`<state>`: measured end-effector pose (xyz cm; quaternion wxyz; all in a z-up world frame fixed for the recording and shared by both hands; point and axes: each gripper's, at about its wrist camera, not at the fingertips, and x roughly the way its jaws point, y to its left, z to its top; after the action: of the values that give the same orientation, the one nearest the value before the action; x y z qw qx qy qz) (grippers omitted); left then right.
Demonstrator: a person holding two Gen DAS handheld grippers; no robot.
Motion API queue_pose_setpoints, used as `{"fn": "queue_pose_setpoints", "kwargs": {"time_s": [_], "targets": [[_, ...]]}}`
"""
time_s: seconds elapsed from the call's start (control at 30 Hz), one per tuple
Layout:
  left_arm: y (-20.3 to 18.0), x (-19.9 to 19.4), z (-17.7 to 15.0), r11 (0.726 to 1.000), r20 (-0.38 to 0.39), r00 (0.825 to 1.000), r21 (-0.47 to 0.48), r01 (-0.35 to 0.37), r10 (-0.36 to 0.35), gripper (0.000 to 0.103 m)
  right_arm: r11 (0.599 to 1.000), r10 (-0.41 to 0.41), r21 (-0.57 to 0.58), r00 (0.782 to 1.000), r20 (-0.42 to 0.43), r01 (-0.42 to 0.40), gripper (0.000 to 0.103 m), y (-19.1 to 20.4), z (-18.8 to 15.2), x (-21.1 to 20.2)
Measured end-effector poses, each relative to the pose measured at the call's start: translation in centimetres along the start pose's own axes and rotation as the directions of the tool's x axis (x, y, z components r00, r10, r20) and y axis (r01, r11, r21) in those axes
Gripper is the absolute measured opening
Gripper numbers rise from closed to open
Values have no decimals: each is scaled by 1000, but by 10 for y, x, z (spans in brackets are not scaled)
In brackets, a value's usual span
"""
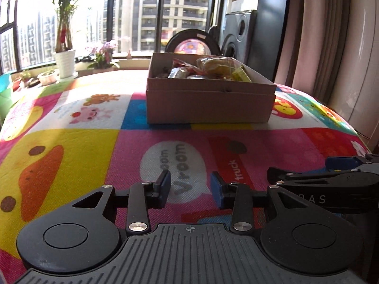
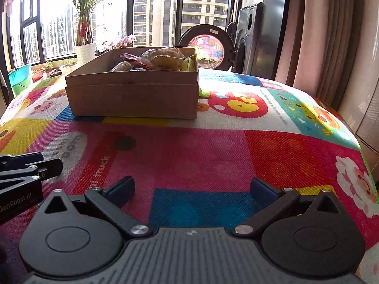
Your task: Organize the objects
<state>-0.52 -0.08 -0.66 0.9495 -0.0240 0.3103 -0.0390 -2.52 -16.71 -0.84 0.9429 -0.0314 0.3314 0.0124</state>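
The fingers of the left gripper stand partly open with a moderate gap between the blue pads, and they hold nothing; below them lies only the patterned cloth. The fingers of the right gripper are spread wide and are likewise empty.

The cardboard box sits on the table in the upper middle of the left wrist view and in the upper left of the right wrist view, well apart from both grippers. Inside it lie wrapped snack packets, heaped toward the far side, with a yellow-green packet against the right wall.

In the left wrist view the right gripper shows at the lower right edge; in the right wrist view the left gripper shows at the lower left edge.

The table is covered by a bright cartoon cloth with the words "Vroom Vroom" and "truck". Behind the box, a round washing machine door stands open. At the upper left a white plant pot stands by the window, with pink flowers beside it. Curtains hang at the right.
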Motion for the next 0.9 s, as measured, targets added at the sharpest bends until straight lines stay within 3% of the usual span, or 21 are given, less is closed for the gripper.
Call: {"fn": "queue_pose_setpoints", "kwargs": {"time_s": [0.13,0.53,0.73,0.9], "targets": [[-4,1,0,1000,-6,1000,14,-20,20,40,998,34,58,999,-17,-33,103,-9,2,5],[-2,5,3,999,-2,1000,-26,-22,22,40,998,39,40,999,-17,-38,103,-9,2,6],[-8,6,4,999,-6,999,11,-49,49,40,998,44,46,999,-16,-43,103,-9,1,5],[-5,5,4,999,-3,1000,-19,-26,26,40,998,43,46,999,-15,-43,103,-9,1,5]]}}
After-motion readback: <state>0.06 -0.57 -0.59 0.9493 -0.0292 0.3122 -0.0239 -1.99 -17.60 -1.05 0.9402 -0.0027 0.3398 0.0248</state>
